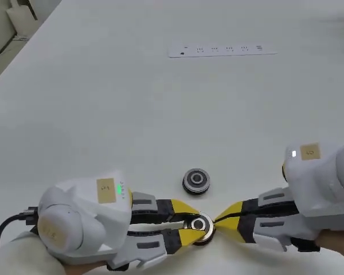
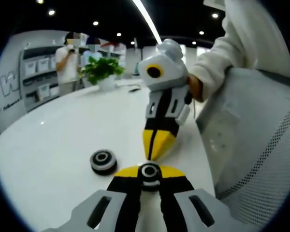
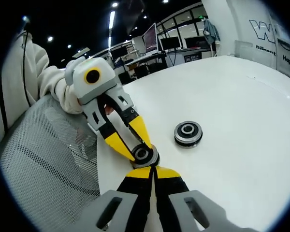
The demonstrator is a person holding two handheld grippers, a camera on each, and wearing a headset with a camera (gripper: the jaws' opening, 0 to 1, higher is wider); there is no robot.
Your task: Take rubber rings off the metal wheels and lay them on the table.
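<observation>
Where the white tabletop [image 1: 160,114] nears the person, we see the left gripper [image 1: 198,224] with its jaws closed on a metal wheel [image 3: 144,155]. The right gripper [image 3: 154,170], jaws pressed together, touches that wheel's rim with its tips. A second wheel [image 1: 195,180] lies just beyond, apart. A power strip [image 1: 222,50] lies far back, and a potted plant [image 2: 101,70] stands in the room.

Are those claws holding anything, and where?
The left gripper clamps a metal wheel by its rim; the right gripper, shut, sits at its edge.
</observation>
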